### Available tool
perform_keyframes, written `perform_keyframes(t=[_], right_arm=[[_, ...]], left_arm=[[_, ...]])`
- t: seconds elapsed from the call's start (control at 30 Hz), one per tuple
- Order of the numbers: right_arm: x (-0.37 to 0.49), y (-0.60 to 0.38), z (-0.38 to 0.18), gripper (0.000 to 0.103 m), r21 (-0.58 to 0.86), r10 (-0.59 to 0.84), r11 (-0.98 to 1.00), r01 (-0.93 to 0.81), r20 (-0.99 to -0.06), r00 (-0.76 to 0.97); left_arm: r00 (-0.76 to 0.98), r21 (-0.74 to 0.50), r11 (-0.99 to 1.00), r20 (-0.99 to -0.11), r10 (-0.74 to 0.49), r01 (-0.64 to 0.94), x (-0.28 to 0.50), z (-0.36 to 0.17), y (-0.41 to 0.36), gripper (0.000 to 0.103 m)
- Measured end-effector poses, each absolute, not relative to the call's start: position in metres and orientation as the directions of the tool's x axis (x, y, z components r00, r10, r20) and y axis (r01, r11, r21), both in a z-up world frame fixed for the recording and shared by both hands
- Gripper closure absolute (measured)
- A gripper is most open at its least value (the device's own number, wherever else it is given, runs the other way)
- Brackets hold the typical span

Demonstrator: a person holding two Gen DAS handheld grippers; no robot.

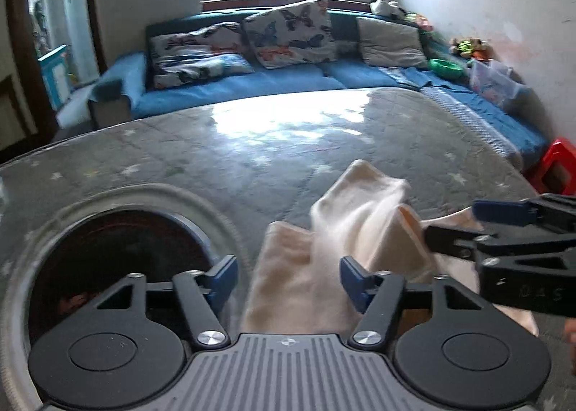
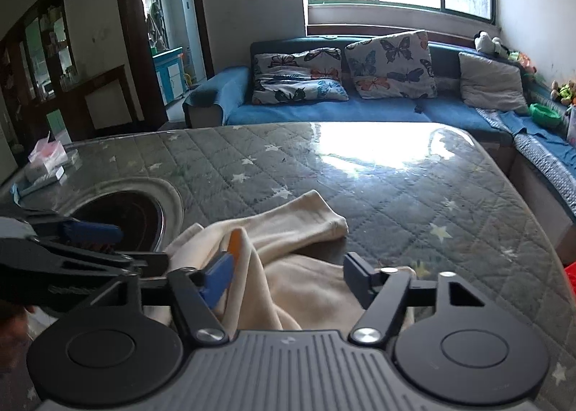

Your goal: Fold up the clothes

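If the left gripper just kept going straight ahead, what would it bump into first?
Most likely the cream cloth: it lies bunched right between the open fingers of the left gripper. Beyond it comes the quilted table cover. Depth is hard to judge through the fisheye.

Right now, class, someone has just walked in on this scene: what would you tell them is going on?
A person holds a two-finger tool in each hand over a cream garment lying rumpled on a quilted, star-patterned table. Both the left tool and the right tool are open, with cloth between their fingers but not pinched. One part of the garment stretches out flat; the rest is bunched near the tools. No neat fold is made yet. A round dark opening sits in the table beside the cloth.
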State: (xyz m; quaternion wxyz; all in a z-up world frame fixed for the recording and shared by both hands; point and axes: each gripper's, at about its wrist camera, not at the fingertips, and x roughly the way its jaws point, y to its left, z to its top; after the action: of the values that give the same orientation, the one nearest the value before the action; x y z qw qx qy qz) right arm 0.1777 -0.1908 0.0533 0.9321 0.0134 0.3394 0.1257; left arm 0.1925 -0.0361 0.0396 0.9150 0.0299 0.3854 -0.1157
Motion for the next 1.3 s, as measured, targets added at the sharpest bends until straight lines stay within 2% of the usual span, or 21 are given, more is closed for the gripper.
perform_keyframes(t=[0.2,0.27,0.3,0.33,0.43,0.53,0.67,1.1,1.2,1.3], right_arm=[[0.189,-0.189,0.047,0.056,0.149,0.296,0.953,-0.264,-0.645,0.704],[0.193,-0.189,0.042,0.060,0.164,0.312,0.948,-0.274,-0.657,0.686],[0.195,-0.189,0.039,0.060,0.175,0.320,0.945,-0.275,-0.664,0.676],[0.196,-0.190,0.036,0.062,0.184,0.327,0.943,-0.278,-0.668,0.668],[0.198,-0.189,0.030,0.075,0.209,0.353,0.934,-0.291,-0.679,0.644],[0.196,-0.187,0.027,0.088,0.225,0.369,0.928,-0.298,-0.679,0.634],[0.185,-0.189,0.036,0.095,0.204,0.354,0.933,-0.295,-0.654,0.668],[0.089,-0.261,0.078,0.096,0.095,0.099,0.994,-0.056,-0.542,0.834],[0.055,-0.286,0.078,0.096,0.076,0.000,0.996,0.048,-0.529,0.849],[0.025,-0.310,0.066,0.096,0.078,-0.083,0.985,0.152,-0.561,0.824]], left_arm=[[0.632,-0.059,0.960,-0.741,-0.226,0.273,0.210,0.026,-0.046,0.042],[0.613,-0.057,0.953,-0.754,-0.237,0.297,0.213,0.021,-0.048,0.065],[0.602,-0.059,0.950,-0.761,-0.242,0.306,0.213,0.018,-0.047,0.071],[0.595,-0.067,0.947,-0.764,-0.251,0.314,0.214,0.016,-0.046,0.082],[0.601,-0.080,0.941,-0.751,-0.273,0.328,0.210,0.017,-0.044,0.092],[0.613,-0.088,0.938,-0.736,-0.288,0.335,0.206,0.019,-0.042,0.095],[0.649,-0.081,0.948,-0.711,-0.271,0.307,0.199,0.028,-0.036,0.096],[0.806,-0.109,0.988,-0.572,-0.155,0.112,0.110,0.074,0.052,0.096],[0.790,-0.127,0.991,-0.602,-0.119,0.052,0.089,0.064,0.074,0.096],[0.771,-0.142,0.990,-0.631,-0.084,-0.009,0.068,0.054,0.095,0.096]])
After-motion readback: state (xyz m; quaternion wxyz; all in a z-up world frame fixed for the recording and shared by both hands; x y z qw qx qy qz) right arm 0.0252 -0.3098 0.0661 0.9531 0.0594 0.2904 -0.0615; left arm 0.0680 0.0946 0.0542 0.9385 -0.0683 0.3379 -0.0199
